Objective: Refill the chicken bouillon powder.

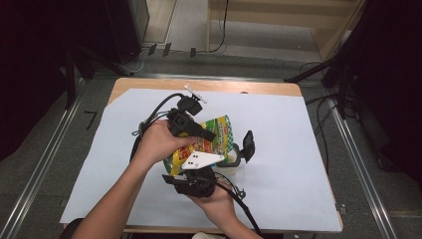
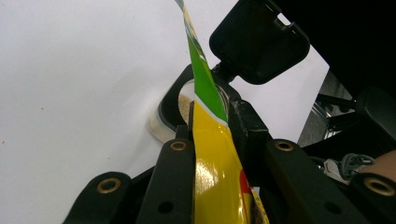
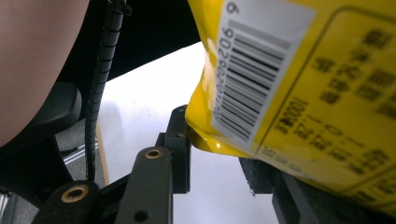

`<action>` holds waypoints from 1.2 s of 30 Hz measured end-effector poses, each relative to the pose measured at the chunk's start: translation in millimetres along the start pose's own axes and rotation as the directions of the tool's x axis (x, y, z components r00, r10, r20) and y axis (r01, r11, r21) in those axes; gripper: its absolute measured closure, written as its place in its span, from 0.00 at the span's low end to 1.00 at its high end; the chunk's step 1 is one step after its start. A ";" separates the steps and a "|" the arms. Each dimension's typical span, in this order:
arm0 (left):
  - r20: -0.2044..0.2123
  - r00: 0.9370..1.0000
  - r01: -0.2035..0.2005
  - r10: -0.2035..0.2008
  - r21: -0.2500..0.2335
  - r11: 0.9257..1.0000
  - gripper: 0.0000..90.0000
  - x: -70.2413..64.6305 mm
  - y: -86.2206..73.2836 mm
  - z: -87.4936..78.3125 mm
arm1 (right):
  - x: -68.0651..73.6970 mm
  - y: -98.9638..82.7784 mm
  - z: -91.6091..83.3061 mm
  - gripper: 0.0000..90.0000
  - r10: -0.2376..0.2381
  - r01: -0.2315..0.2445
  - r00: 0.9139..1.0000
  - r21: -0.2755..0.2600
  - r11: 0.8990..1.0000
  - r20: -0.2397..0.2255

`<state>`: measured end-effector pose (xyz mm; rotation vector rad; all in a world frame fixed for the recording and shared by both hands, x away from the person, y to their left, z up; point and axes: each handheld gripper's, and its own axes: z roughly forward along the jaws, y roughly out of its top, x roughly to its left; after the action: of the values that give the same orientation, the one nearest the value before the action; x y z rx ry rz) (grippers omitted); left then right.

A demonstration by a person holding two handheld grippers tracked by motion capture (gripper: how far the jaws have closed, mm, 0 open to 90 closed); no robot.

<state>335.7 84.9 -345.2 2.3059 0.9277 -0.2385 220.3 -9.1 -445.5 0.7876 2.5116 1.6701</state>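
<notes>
High view. One yellow-and-green bag [image 1: 211, 142] is held tilted between two hands above one clear jar [image 1: 230, 160] whose black hinged lid [image 1: 247, 145] stands open; the jar rests on the white sheet [image 1: 298, 149] covering the table. The left gripper [image 1: 199, 130] grasps the bag from above, the right gripper [image 1: 199, 172] from the near end.

Left gripper view. The jaws pinch the bag's edge [image 2: 212, 154] flat between them, directly over the jar mouth [image 2: 187, 105]. Pale grains lie in the jar.

Right gripper view. The bag's barcoded corner [image 3: 252, 93] sits between the jaws; whether both pads press on it cannot be told.

Progress, as judged: the jar is opened, the bag positioned above it, and some contents appear already inside; further pouring and closing the lid remain. Count: one bag, one jar, one lid, two grippers.
</notes>
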 end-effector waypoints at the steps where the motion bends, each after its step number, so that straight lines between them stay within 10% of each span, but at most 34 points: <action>1: 0.000 1.000 -0.001 0.001 -0.002 1.000 0.89 -0.3 -0.1 -0.1 | 0.1 0.0 0.1 0.76 -0.001 0.001 1.000 -0.001 1.000 0.000; 36: -0.041 0.999 -0.033 0.031 -0.044 0.999 0.89 -5.8 -1.4 -6.5 | -1.5 2.6 3.2 0.77 -0.007 0.007 1.000 -0.004 1.000 0.006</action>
<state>330.0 86.4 -338.6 2.2904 0.9068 -0.1567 223.6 -6.1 -445.0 0.7816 2.5038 1.6676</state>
